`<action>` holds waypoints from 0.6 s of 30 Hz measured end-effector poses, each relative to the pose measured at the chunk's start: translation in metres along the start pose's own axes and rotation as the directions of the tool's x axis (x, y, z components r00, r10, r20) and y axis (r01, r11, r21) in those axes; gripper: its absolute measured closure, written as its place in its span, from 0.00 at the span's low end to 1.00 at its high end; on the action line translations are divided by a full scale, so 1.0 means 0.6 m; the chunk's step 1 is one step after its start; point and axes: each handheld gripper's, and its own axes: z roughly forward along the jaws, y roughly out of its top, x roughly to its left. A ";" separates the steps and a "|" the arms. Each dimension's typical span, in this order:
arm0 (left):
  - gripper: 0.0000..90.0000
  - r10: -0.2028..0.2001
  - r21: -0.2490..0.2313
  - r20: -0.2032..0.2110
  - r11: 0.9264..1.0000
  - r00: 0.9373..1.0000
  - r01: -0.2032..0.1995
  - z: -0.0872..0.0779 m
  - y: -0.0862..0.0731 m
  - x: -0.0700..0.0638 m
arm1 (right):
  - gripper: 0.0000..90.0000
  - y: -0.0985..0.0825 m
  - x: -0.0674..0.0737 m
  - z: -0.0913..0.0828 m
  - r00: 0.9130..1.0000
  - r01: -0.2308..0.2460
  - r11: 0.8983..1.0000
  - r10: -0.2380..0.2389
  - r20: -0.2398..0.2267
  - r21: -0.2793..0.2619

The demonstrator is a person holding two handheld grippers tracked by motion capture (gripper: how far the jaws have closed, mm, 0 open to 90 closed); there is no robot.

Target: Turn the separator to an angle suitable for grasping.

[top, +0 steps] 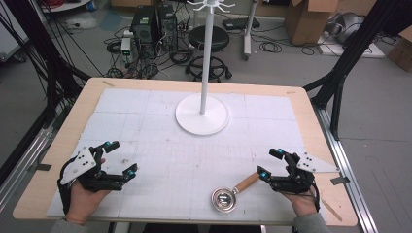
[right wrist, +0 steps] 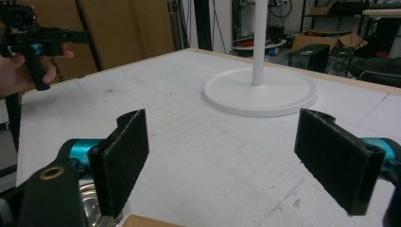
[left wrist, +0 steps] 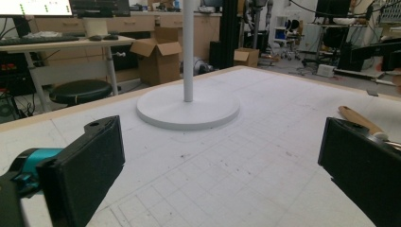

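Right gripper view: fingers (right wrist: 127, 156) wide apart, empty

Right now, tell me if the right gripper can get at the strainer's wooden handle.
Probably yes: the right gripper has open jaws, the wooden handle lies just beside its lower jaw, and nothing stands between them.

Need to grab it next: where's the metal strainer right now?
In the high view, the strainer lies at the table's near edge, right of centre, its wooden handle beside the right tongs.
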 end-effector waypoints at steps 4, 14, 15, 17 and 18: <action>0.02 0.001 0.003 0.006 1.000 1.000 -0.001 0.002 -0.001 0.001 | 0.40 -0.002 0.003 -0.003 1.000 -0.014 1.000 0.014 -0.010 0.018; 0.02 -0.002 0.002 0.013 1.000 1.000 0.002 0.009 0.000 0.002 | 0.86 -0.005 0.013 -0.014 1.000 -0.003 0.998 0.002 0.012 0.065; 0.02 -0.001 0.004 0.012 1.000 1.000 0.001 0.010 0.000 0.002 | 0.92 -0.007 0.013 -0.015 1.000 0.008 0.997 -0.010 0.021 0.078; 0.02 -0.003 0.008 0.012 1.000 1.000 0.003 0.012 -0.001 0.002 | 0.94 -0.007 0.012 -0.016 1.000 0.009 0.997 -0.010 0.021 0.082; 0.02 -0.003 0.010 0.011 1.000 1.000 0.003 0.012 -0.001 0.003 | 0.96 -0.007 0.013 -0.017 1.000 0.010 0.997 -0.012 0.028 0.083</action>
